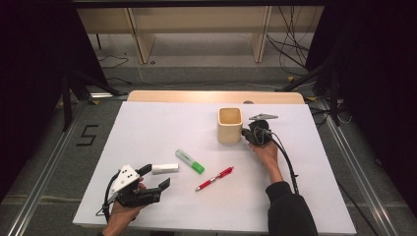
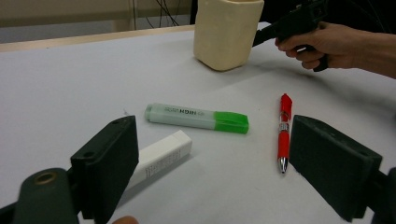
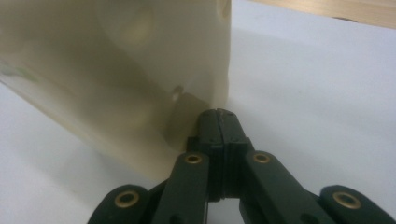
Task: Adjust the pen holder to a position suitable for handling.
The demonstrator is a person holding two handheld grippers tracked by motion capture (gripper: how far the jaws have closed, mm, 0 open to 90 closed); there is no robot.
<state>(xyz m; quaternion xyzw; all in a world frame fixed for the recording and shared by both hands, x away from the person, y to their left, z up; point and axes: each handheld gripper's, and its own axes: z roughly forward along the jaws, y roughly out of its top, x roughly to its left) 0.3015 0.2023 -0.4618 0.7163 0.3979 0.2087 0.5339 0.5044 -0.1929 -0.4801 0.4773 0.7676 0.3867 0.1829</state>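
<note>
A cream square cup (image 1: 230,125) stands upright at the back of the white table (image 1: 162,123). My right gripper (image 1: 244,132) is shut with nothing between its jaws, and its tips rest against the cup's right wall low down (image 3: 218,114); the cup (image 3: 116,70) looms close. My left gripper (image 1: 156,177) is open near the front left, with nothing between its jaws (image 2: 215,154). Ahead of it lie a white eraser stick (image 1: 164,168) (image 2: 161,156), a green highlighter (image 1: 190,161) (image 2: 196,117) and a red pen (image 1: 214,178) (image 2: 284,130), all flat on the table.
A wooden strip (image 1: 211,96) borders the table's far edge. Metal rails (image 1: 39,182) run along both sides on the floor, with a black "5" mark (image 1: 87,135) at the left. Cables (image 1: 295,44) and shelf legs (image 1: 142,44) lie beyond the table.
</note>
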